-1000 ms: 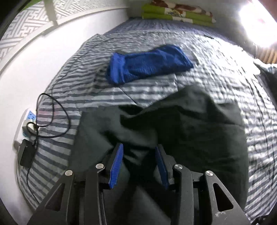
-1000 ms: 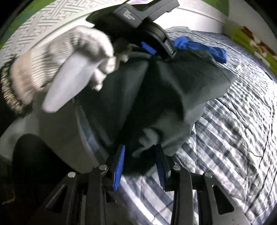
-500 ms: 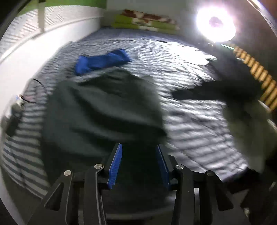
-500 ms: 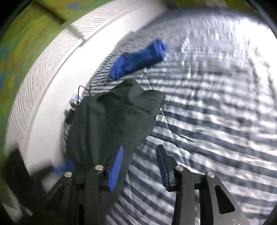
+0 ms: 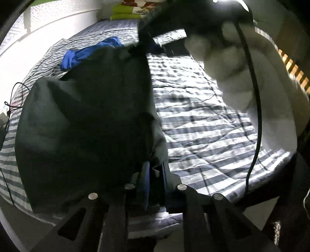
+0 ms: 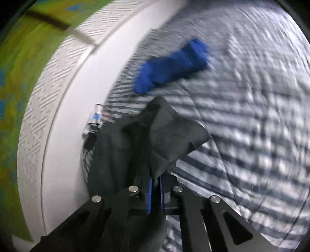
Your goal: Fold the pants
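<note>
The dark pants (image 5: pixel 81 124) lie bunched on the striped bed near the white wall, seen also as the dark pants (image 6: pixel 155 135) in the right wrist view. My left gripper (image 5: pixel 155 168) is shut on an edge of the pants' cloth near the bed's front. My right gripper (image 6: pixel 155 180) is shut on another fold of the same pants. In the left wrist view the right gripper's black body (image 5: pixel 193 17) and a gloved hand (image 5: pixel 222 64) hang above the far end of the pants, and cloth hides its fingers there.
A folded blue garment (image 5: pixel 87 52) lies beyond the pants, also the blue garment (image 6: pixel 172 66). The striped bed cover (image 5: pixel 213 120) spreads to the right. A white wall (image 6: pixel 64 108) with a power strip and cable (image 6: pixel 95 120) runs along the left. Green bedding (image 5: pixel 127 13) is stacked at the far end.
Both grippers were open half a second ago and have closed on the pants. The right gripper and gloved hand have come into the left wrist view above the cloth.
</note>
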Motion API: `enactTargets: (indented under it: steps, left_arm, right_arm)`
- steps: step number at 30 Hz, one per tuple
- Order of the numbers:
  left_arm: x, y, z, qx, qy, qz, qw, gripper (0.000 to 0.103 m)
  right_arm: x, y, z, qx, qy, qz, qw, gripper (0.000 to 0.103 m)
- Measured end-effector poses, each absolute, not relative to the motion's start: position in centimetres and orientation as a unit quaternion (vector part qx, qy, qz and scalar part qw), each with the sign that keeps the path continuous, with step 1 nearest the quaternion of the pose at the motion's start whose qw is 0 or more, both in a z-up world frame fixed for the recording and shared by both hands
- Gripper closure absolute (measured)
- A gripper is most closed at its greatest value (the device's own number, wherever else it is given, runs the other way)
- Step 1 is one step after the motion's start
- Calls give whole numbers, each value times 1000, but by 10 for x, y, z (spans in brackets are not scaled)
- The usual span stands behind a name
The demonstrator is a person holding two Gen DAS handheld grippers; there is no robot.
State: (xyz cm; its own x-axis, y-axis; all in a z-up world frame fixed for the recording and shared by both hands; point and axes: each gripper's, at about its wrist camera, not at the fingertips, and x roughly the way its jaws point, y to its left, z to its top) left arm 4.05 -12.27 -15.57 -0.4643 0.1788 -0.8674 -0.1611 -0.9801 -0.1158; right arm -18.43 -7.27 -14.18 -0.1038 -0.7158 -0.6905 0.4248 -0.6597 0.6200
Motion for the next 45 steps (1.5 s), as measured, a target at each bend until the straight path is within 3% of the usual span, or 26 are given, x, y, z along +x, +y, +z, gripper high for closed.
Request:
enactTargets:
  steps: [3, 6, 11, 17, 23, 25, 27, 30, 31, 32, 33, 34, 41, 44, 45]
  left_arm:
    - [36, -115, -164, -511, -17, 851, 118, 93]
    - [25, -115, -171, -519, -26, 844, 129, 91]
    - [39, -135, -143, -501, -48, 853, 135, 77]
    - [65, -219, -106, -441, -79, 894, -2, 69]
    - [75, -295, -133, -461, -188, 865, -65, 67]
    - [89, -304, -139, -456, -232, 858, -56, 45]
    - [96, -308, -145, -455, -248, 853, -54, 38]
    - [90, -307, -152, -462, -239, 852, -51, 39]
    - [86, -308, -157, -466, -245, 849, -43, 45]
    - [84, -308, -160, -467, -251, 847, -42, 57]
    - [79, -308, -162, -471, -254, 844, -41, 88]
    - [74, -310, -164, -474, -259, 841, -38, 94]
    - [53, -341, -146, -449, -251, 857, -46, 97]
    - [47, -352, -149, -467, -253, 847, -30, 92]
    - [51, -352, -148, -471, -246, 846, -32, 84]
  right_arm:
    - [-186, -83, -134, 520, -63, -768, 368, 99]
    - [-199, -78, -171, 550, -62, -766, 327, 97]
    - [-198, -48, -165, 531, -72, -789, 301, 79]
    - [-146, -35, -126, 478, -38, -812, 332, 78]
    - [-76, -55, -134, 484, -11, -790, 377, 78]
    - [-67, -67, -132, 478, 20, -788, 388, 77]
    - [-68, -80, -124, 464, 50, -793, 391, 74]
    - [-80, -104, -112, 457, 59, -793, 399, 70]
    - [-86, -113, -110, 456, 64, -794, 397, 69]
    - [-93, -124, -109, 455, 77, -795, 394, 69]
    - [-99, -133, -110, 452, 91, -796, 394, 68]
    - [-107, -143, -113, 449, 114, -796, 391, 67]
    - [-167, -130, -172, 485, 142, -834, 221, 66]
    - [-175, -118, -169, 498, 104, -829, 233, 65]
    - [-171, -120, -162, 491, 111, -830, 240, 65]
